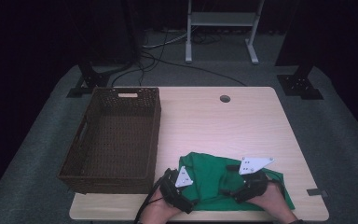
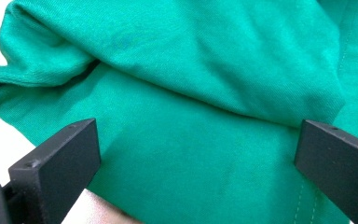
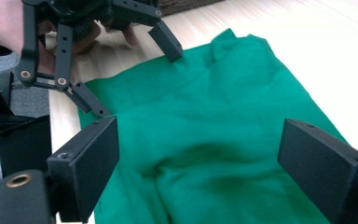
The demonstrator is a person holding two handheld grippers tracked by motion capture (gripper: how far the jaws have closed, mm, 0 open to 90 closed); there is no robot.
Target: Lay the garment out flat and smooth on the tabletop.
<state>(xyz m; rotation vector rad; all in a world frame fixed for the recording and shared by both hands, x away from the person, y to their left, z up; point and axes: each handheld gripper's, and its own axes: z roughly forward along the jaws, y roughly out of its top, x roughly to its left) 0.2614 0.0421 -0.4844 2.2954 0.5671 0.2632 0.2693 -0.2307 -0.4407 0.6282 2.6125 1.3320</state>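
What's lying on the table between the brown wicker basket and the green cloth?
Nothing: in the high view, bare tabletop separates the basket from the green cloth; the cloth's left edge lies close beside the basket's near right corner.

No lettering, label, brand mark, number or sign could be read anywhere in these views.
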